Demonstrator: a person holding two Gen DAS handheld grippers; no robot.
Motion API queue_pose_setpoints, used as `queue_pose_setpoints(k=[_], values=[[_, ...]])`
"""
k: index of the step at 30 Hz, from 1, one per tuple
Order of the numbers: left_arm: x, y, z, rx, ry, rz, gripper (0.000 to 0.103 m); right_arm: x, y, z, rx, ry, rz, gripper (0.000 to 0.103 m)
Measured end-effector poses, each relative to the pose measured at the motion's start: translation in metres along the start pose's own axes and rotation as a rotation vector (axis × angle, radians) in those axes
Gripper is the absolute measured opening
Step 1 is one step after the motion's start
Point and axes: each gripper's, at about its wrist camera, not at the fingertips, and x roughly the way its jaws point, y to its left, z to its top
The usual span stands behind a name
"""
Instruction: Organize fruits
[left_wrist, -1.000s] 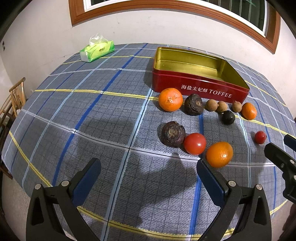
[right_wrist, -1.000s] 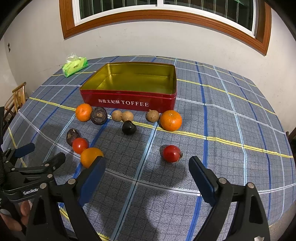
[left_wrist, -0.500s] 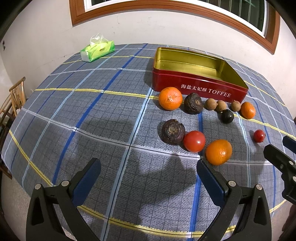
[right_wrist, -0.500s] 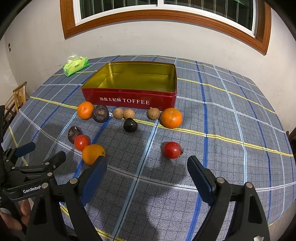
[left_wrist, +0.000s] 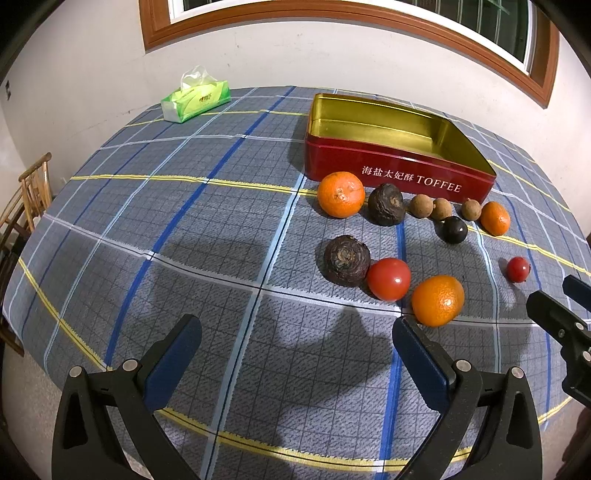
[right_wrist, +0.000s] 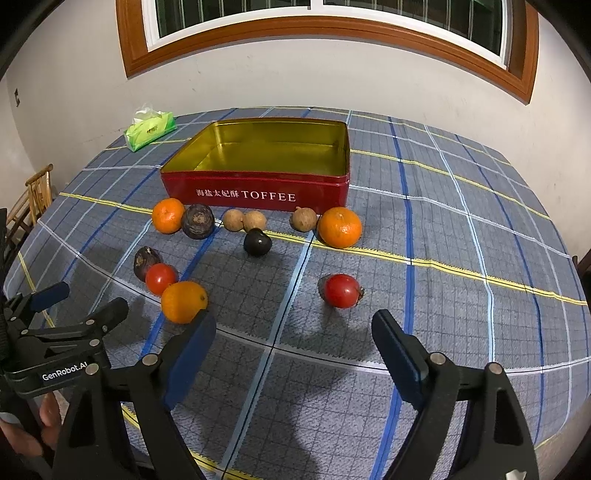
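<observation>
An empty red toffee tin (left_wrist: 399, 173) (right_wrist: 258, 192) with a gold inside stands on the checked tablecloth. Loose fruit lies in front of it: oranges (left_wrist: 438, 301) (right_wrist: 340, 227), a red tomato (left_wrist: 388, 278), a small red fruit (right_wrist: 341, 290), dark wrinkled fruits (left_wrist: 347, 260), brown longans (right_wrist: 243, 220) and a black fruit (right_wrist: 257, 242). My left gripper (left_wrist: 295, 354) is open and empty, low over the near cloth, just short of the nearest orange. My right gripper (right_wrist: 293, 341) is open and empty, just short of the small red fruit.
A green tissue pack (left_wrist: 195, 98) lies at the far left of the table. A wooden chair (left_wrist: 26, 206) stands off the left edge. The wall and a window frame stand behind the table. The right gripper's fingers (left_wrist: 561, 317) show at the left view's right edge.
Both grippers have moved slightly forward toward the fruit; the fruit sits a little nearer in both views. Both stay open and nothing has been picked up.
</observation>
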Motion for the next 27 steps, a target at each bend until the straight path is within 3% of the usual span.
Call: queue_pose_setpoints(k=[9,27], values=[[0.000,0.000,-0.001,-0.001,0.000,0.000,0.102,0.001,-0.002,-0.001,0.005,0.007,0.006,0.082],[0.013,0.010,0.002,-0.005,0.027,-0.022,0.081,0.015,-0.013,-0.002,0.024,0.036,0.009,0.075]])
